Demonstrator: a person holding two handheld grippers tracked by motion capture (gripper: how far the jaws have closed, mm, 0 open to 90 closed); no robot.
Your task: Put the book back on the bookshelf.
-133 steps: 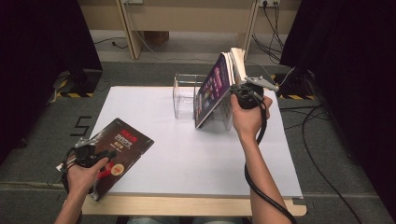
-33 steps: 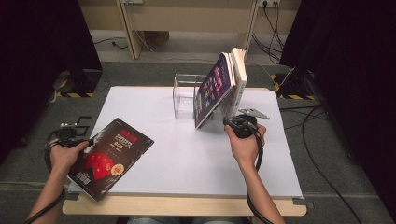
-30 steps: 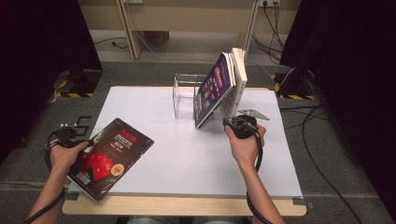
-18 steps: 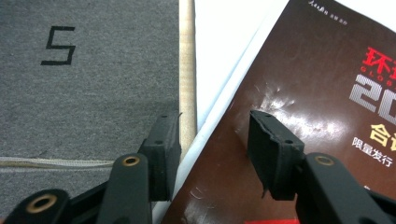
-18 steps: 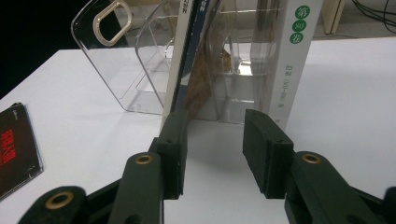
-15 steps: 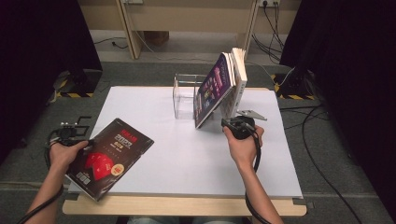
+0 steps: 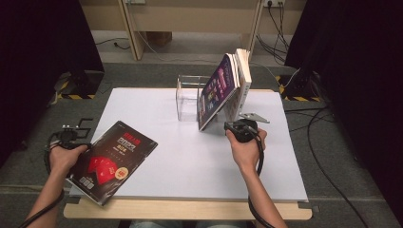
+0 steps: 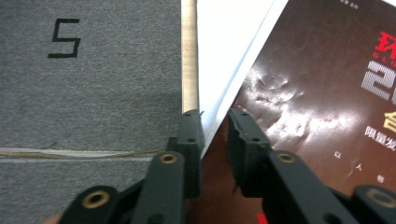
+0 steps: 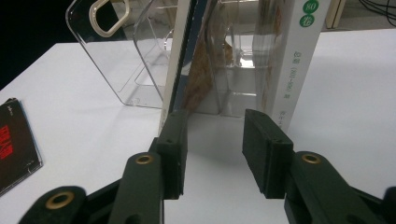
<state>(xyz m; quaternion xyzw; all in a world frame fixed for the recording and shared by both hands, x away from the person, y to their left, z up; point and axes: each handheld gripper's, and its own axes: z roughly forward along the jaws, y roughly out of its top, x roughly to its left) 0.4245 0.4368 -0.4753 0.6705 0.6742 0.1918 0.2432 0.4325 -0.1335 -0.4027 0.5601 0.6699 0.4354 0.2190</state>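
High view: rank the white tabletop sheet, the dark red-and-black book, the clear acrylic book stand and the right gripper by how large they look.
1. White tabletop sheet, by far the largest.
2. Dark red-and-black book lying flat at the left.
3. Clear acrylic book stand; books hide part of it, so this is unsure.
4. Right gripper, smallest.

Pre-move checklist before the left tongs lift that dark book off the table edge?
1. Left tongs astride the dark book corner: ok; jaws have just been closing on it.
2. Pads pressing firmly on the cover: cannot tell.
3. Book overhangs the table near edge, so the lower jaw has room: ok.
4. Right tongs open, holding nothing, near the leaning books: ok.
5. Leaning books propped in the clear stand: ok.
6. Path between book and stand free: ok.
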